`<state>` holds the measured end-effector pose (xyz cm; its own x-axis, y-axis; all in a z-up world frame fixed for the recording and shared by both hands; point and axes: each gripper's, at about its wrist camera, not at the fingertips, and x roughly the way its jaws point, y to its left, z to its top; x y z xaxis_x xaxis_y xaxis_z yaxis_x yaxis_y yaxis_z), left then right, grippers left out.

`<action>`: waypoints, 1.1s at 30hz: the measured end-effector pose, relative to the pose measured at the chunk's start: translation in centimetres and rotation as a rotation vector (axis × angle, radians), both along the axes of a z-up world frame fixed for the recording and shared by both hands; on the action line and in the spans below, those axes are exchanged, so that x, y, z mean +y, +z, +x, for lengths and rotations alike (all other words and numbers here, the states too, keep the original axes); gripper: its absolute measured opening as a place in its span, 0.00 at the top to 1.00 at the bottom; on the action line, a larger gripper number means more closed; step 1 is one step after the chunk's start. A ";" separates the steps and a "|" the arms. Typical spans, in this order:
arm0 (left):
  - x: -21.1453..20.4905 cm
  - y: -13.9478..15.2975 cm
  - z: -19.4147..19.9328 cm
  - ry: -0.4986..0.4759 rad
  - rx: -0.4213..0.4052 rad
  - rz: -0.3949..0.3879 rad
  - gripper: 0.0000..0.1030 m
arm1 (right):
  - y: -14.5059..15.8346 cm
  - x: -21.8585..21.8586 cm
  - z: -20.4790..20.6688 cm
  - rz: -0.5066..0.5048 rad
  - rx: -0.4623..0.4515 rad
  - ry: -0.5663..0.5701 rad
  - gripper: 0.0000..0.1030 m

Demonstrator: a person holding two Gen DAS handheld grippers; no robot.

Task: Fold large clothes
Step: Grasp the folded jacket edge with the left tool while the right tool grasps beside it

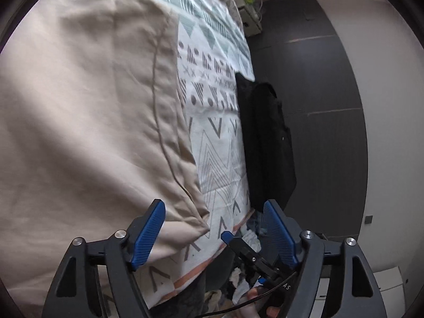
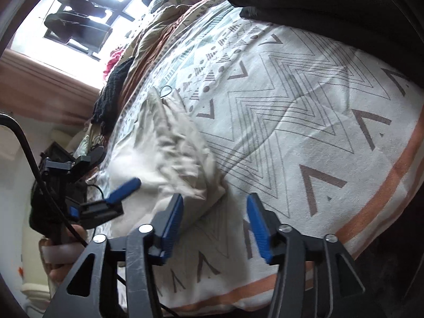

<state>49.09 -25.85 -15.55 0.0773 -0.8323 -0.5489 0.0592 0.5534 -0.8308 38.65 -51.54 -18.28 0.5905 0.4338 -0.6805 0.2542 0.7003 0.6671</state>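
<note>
A large beige garment (image 1: 87, 122) lies spread on the patterned bedspread (image 1: 220, 137). Its near corner (image 1: 204, 225) rests between the fingers of my left gripper (image 1: 214, 204), which stands wide open with no pad pressing on the cloth. One of my right gripper's fingertips (image 1: 227, 236) shows just right of that corner. In the right wrist view the same beige garment (image 2: 169, 145) is bunched. Its corner reaches the gap of my right gripper (image 2: 215, 198), whose jaws stand apart and hold nothing. My left gripper (image 2: 120, 167) hovers open over the cloth at the left.
A folded black garment (image 1: 267, 143) hangs over the bed's right edge, seen also as the black garment (image 2: 318, 2). Loose clothes (image 1: 249, 241) lie on the dark floor (image 1: 318, 79) below. More clothing (image 2: 114, 90) is piled along the bed's far side under a bright window (image 2: 87, 8).
</note>
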 end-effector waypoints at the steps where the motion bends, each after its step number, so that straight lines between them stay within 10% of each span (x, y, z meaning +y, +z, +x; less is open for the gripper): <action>1: 1.1 0.4 0.1 0.020 -0.012 -0.003 0.23 | 0.1 0.2 0.3 0.006 -0.008 0.010 0.47; 11: 14.7 2.1 -1.8 0.267 -0.117 0.199 0.23 | -0.7 3.8 3.7 0.019 -0.020 0.099 0.33; 16: 20.8 0.5 -4.1 0.384 -0.104 0.350 0.23 | -0.8 5.1 5.0 -0.065 -0.019 0.121 0.72; 19: 23.2 -1.4 -5.4 0.444 -0.047 0.365 0.23 | -1.1 4.9 5.9 -0.047 -0.018 0.134 0.76; 23: 23.2 -3.6 -6.2 0.444 0.009 0.356 0.23 | -2.1 5.1 7.3 -0.056 0.015 0.159 0.76; 30: 21.0 -4.7 -6.2 0.358 0.018 0.307 0.61 | -0.5 3.9 6.5 -0.029 -0.078 0.132 0.91; 33: 19.9 -4.4 -5.8 0.330 0.005 0.325 0.61 | -0.8 3.2 5.9 -0.038 -0.070 0.104 0.91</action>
<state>43.33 -5.93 -19.96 0.3065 -0.5483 -0.7781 -0.1674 0.7736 -0.6111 44.54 -48.35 -19.10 0.5904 0.4694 -0.6565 0.1330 0.7458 0.6528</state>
